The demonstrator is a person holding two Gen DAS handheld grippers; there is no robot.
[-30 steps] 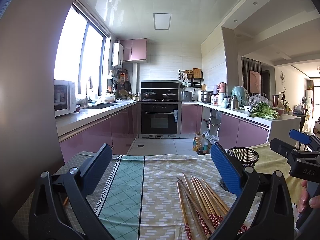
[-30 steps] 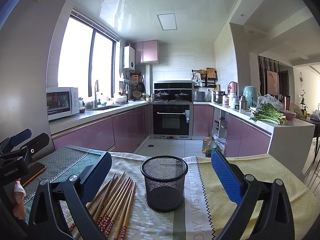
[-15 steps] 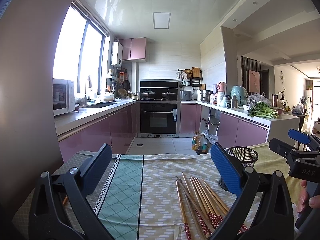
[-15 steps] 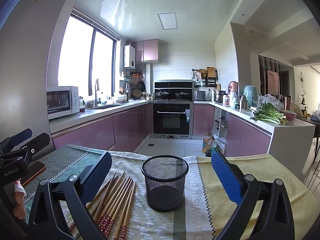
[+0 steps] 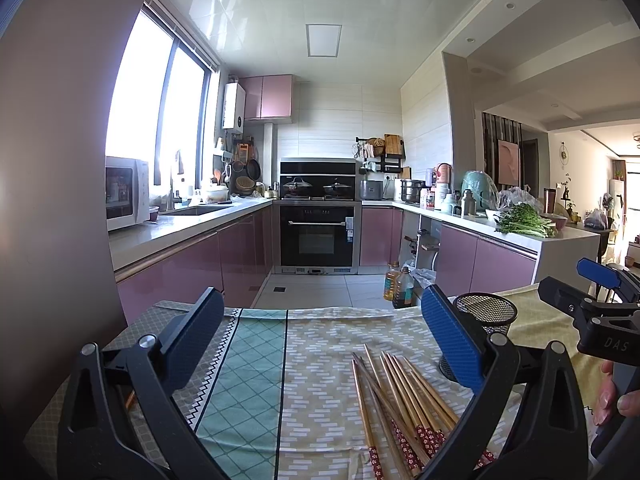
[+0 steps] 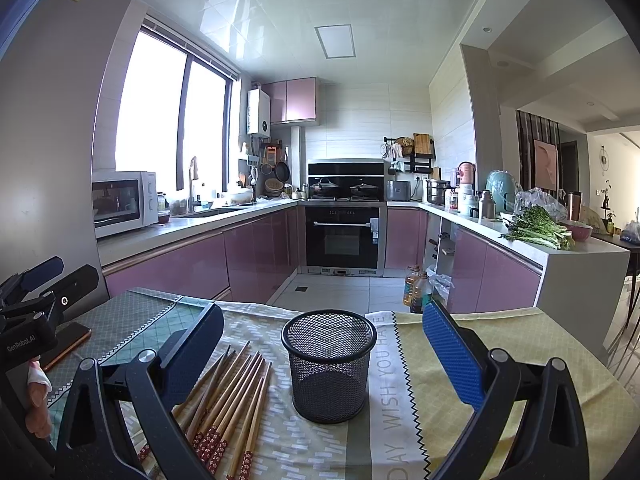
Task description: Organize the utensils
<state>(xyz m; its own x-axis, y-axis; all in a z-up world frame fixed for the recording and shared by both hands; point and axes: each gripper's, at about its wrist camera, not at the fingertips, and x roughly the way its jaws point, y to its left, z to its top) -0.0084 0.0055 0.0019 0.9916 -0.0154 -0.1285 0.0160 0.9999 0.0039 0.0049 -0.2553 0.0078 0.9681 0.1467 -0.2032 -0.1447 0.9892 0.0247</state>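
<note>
Several wooden chopsticks [image 5: 400,400] with red patterned ends lie side by side on the patterned tablecloth [image 5: 320,360]; they also show in the right wrist view [image 6: 232,396]. An empty black mesh cup [image 6: 329,364] stands upright just right of them, seen too in the left wrist view [image 5: 486,314]. My left gripper [image 5: 320,334] is open and empty, above the cloth left of the chopsticks. My right gripper [image 6: 320,344] is open and empty, with the cup between its fingers' line of sight.
A phone [image 6: 66,344] lies on the cloth at the left. The table's far edge [image 5: 320,310] drops to the kitchen floor, where oil bottles [image 5: 398,286] stand. Counters with purple cabinets [image 6: 248,256] line the room beyond.
Both views have shifted only slightly; the grippers stay open and the chopsticks and cup have not moved.
</note>
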